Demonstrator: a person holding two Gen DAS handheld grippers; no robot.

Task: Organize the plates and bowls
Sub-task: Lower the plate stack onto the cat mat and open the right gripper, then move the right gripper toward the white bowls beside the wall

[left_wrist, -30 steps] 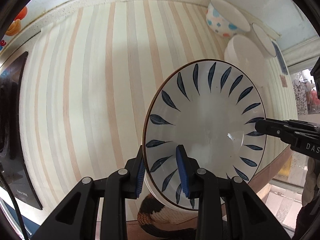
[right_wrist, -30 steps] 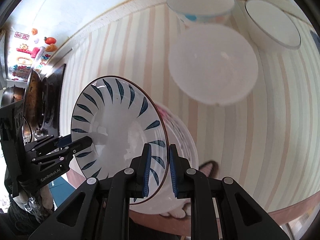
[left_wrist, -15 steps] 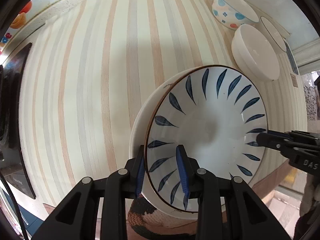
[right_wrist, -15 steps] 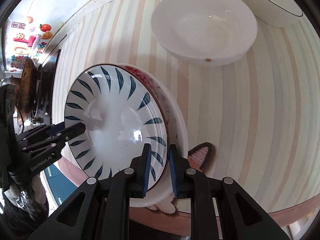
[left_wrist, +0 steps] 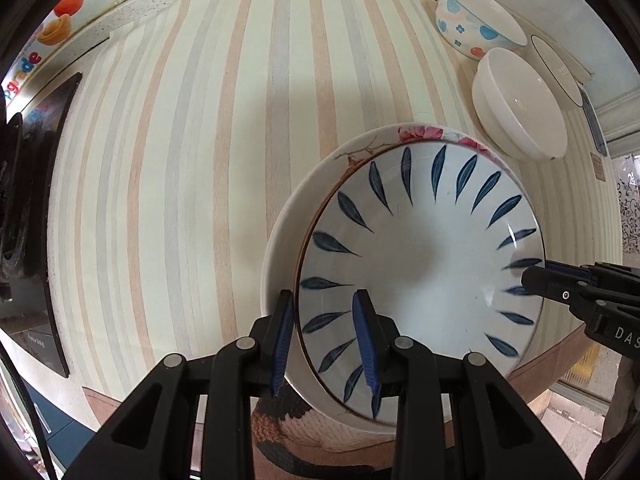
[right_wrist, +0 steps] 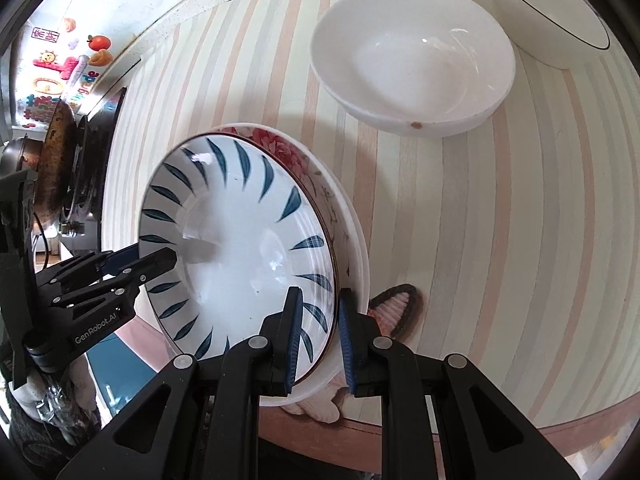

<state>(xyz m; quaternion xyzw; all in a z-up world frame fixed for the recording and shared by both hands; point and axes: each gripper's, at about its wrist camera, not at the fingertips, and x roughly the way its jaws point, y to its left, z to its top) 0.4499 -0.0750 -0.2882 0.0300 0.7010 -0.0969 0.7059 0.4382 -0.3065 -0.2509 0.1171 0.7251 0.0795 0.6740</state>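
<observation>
I have the leaf-pattern plate (left_wrist: 420, 264) pinched by opposite rims so it stays level and lowers squarely onto the floral plate (left_wrist: 360, 148) directly beneath it, near the striped counter's (left_wrist: 180, 180) front edge. It faces cavity-up; being round, it has no long axis. My left gripper (left_wrist: 324, 344) and right gripper (right_wrist: 318, 340) are each nearly closed, clamping the leaf plate's rim. The white bowl (right_wrist: 412, 56) sits ahead of the right fingers.
</observation>
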